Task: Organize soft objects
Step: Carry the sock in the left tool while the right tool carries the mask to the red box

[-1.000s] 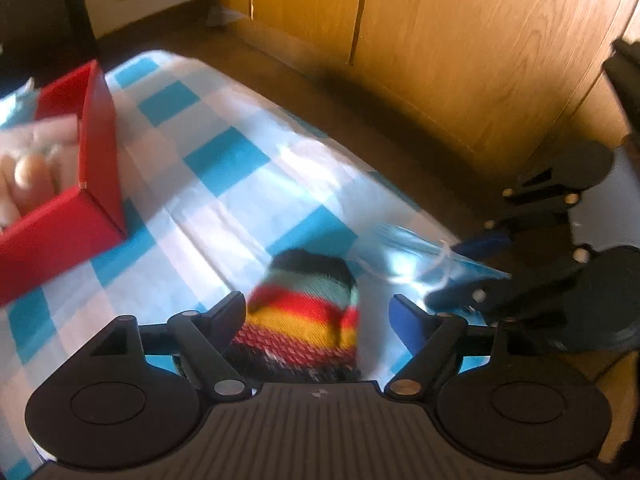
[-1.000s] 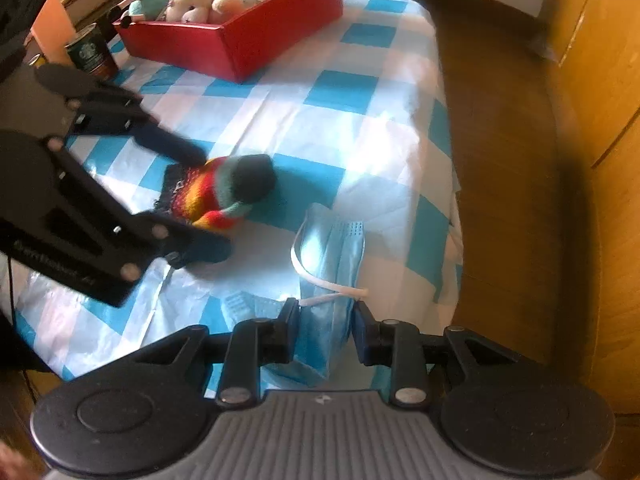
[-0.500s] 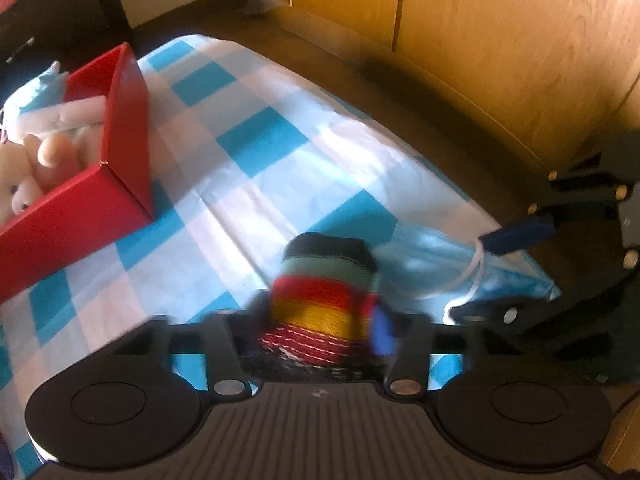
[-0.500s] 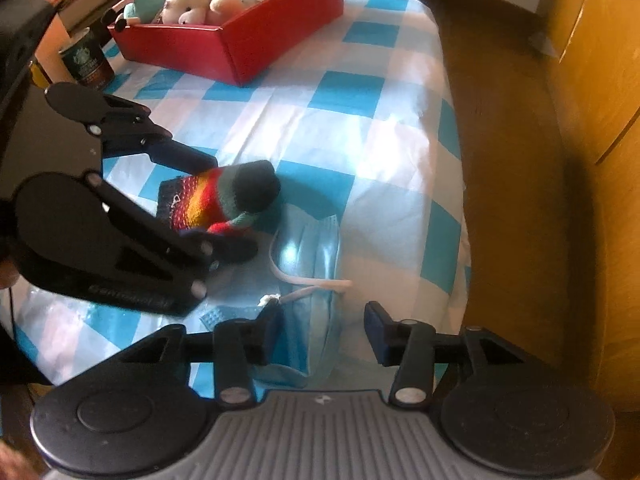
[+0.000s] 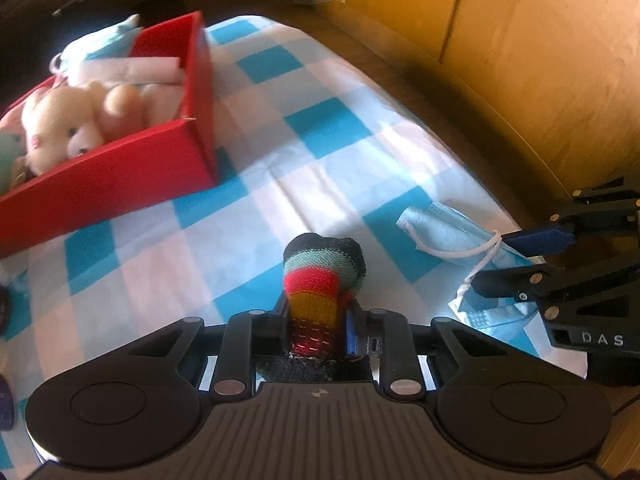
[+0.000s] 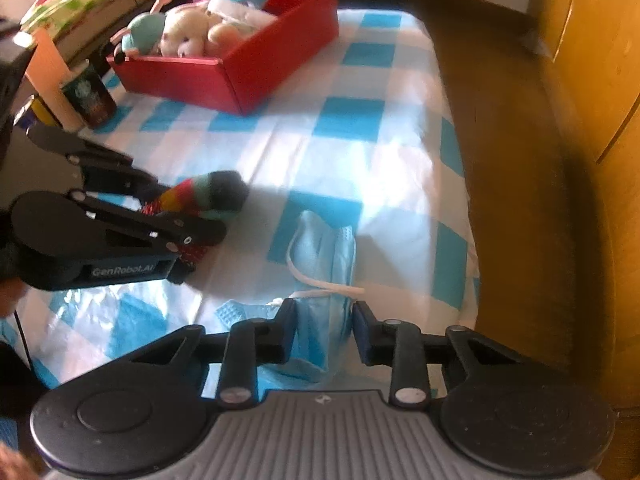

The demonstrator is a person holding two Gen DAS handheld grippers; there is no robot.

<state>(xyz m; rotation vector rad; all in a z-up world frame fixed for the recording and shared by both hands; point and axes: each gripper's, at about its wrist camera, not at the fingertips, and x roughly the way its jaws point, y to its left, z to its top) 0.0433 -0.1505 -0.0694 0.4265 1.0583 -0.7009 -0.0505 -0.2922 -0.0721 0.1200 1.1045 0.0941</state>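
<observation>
I am pinching the striped sock [image 5: 322, 276] in my left tongs [image 5: 316, 324]; their jaws have just been closing, and the sock's cuff end is now squeezed between the pads while its dark toe end sticks out forward above the checked tablecloth [image 5: 256, 176]. In the right wrist view the sock is hanging from these tongs, with part of it apparently resting on the cloth.

My right tongs [image 6: 324, 330] are closing in on the folded blue face mask [image 6: 326, 248], which is lying near the table's right edge. The jaws have just been closing; the mask is sitting between them, yet a gap is showing beside the right pad, so I cannot tell whether the pads are pressing on it.

The red box [image 5: 120, 168] is standing at the far left of the table, well apart from both items, and is already holding plush toys [image 5: 72, 120].

Procedure, as I judge it:
1. I am keeping the left squeeze steady; knit fabric compresses and may slip if loosened.
2. I am raising the sock clear of the cloth before travelling, so the tablecloth is not dragged.
3. I am confirming the right pads are catching the mask's folded body, not only its white ear loop [image 6: 320, 280], which would let the mask dangle.
4. I am keeping the two tongs apart during the carry toward the box.
</observation>
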